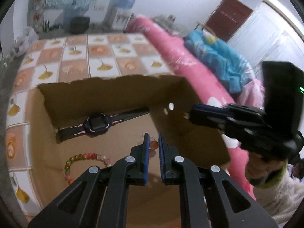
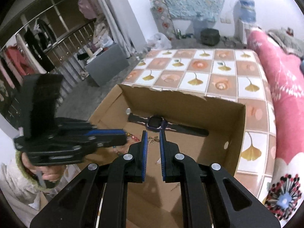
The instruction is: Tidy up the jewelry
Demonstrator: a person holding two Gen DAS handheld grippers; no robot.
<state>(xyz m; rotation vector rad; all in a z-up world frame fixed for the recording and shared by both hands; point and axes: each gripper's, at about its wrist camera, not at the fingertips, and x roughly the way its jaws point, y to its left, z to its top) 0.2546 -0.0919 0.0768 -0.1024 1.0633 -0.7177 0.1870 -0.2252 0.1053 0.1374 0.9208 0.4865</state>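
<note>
No brand or label can be read anywhere; the gold marks on the dark red door point(image 1: 229, 18) are too blurred. The open brown cardboard box point(image 1: 106, 93) sits on a bench under a ginkgo-leaf tiled cloth point(image 1: 76, 51). Inside, a dark purple square-faced watch point(image 1: 97, 124) lies along the far wall. A multicoloured bead bracelet point(image 1: 76, 159) lies nearer, partly hidden behind the left gripper point(image 1: 152, 138). A small gold dragonfly charm point(image 2: 153, 139) shows between the right gripper point(image 2: 153, 135) fingers (not gripped). Both grippers' fingers stand narrow, holding nothing.
</note>
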